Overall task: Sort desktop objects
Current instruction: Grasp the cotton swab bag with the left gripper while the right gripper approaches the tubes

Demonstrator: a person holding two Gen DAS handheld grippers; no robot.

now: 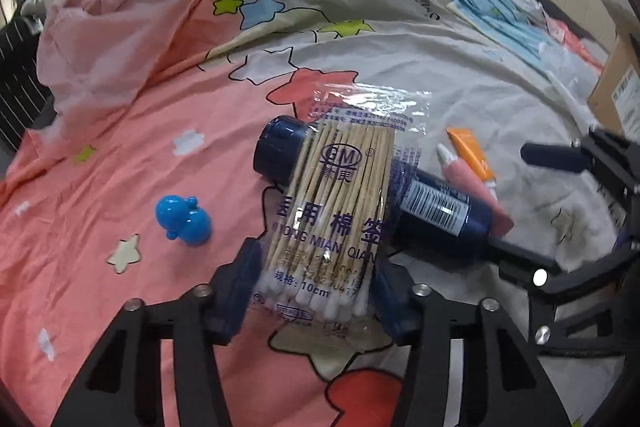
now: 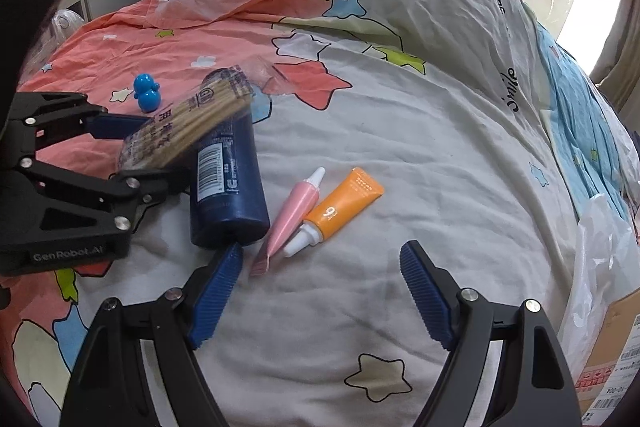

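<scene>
Left tongs (image 1: 314, 291) pinching a cotton swab pack (image 1: 336, 211) above the bed; right tongs (image 2: 320, 291) spread and holding nothing.

In the right wrist view, the pack hangs over the cap end of a dark blue bottle (image 2: 228, 187) lying on the star-print quilt (image 2: 400, 131). A pink tube (image 2: 294, 213) and orange tube (image 2: 344, 205) lie touching at the bottle's 3 o'clock; a blue figurine (image 2: 146, 93) stands at its 10 o'clock.
</scene>
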